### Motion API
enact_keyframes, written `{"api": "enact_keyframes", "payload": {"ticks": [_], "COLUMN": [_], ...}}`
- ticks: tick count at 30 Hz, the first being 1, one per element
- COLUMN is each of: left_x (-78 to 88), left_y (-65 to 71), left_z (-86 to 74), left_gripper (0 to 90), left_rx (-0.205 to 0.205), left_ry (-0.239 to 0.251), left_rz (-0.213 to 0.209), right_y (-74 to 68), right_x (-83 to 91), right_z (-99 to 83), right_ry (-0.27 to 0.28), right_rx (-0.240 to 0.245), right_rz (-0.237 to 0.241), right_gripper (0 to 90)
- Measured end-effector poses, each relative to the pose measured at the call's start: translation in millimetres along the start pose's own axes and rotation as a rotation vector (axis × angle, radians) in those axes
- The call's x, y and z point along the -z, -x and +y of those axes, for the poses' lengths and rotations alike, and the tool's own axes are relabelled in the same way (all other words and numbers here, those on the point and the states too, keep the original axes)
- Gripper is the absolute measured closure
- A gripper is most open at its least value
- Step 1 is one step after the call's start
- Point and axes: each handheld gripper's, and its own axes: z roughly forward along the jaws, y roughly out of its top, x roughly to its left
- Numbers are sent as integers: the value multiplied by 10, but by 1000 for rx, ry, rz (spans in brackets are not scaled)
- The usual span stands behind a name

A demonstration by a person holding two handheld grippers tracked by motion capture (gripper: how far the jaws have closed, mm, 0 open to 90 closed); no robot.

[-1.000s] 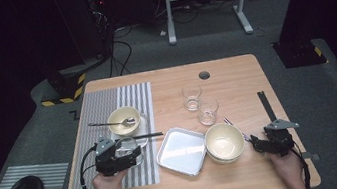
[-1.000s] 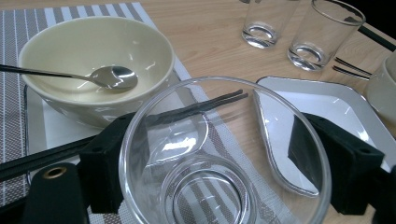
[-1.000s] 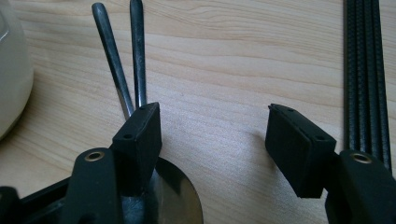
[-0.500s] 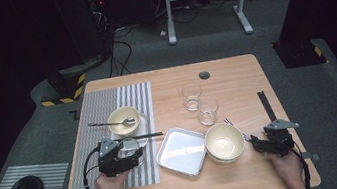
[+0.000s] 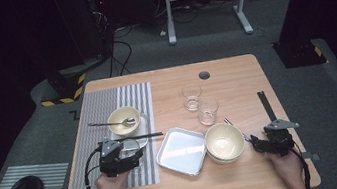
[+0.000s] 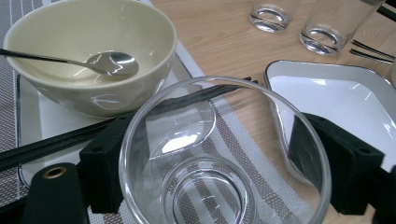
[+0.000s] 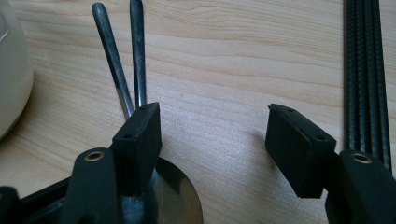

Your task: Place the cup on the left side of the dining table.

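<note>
A clear glass bowl [image 6: 224,158], empty and upright, sits on the striped placemat [image 6: 261,154] just in front of the cream bowl [image 6: 93,51]. Black chopsticks [image 6: 140,116] lie just behind it, showing through its rim.

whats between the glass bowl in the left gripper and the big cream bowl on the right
The white square tray lies between the glass bowl and the cream bowl, as the high view shows.
</note>
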Motion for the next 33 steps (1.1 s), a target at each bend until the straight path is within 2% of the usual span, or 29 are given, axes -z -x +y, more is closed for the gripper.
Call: {"api": "enact_keyframes", "payload": {"ticks": [5, 12, 22, 29, 30, 33], "left_x": [-36, -66, -104, -108, -104, -105], "left_y": [8, 16, -17, -4, -5, 1], "left_z": [-29, -39, -66, -81, -81, -84], "left_gripper": [186, 185, 185, 185, 185, 185], "left_rx": [-2, -5, -8, -11, -34, -42], "left_ry": [-18, -8, -31, -28, -33, -32], "left_rz": [2, 11, 16, 15, 21, 20], "right_y": [1, 5, 5, 5, 3, 3], "right_x": [0, -1, -1, -1, -1, -1], "right_z": [-1, -1, -1, -1, -2, -2], "right_ry": [0, 1, 1, 1, 1, 1], "right_rx": [0, 3, 3, 3, 0, 0], "right_rz": [1, 1, 1, 1, 1, 1], "right_gripper": [360, 360, 360, 360, 360, 360]}}
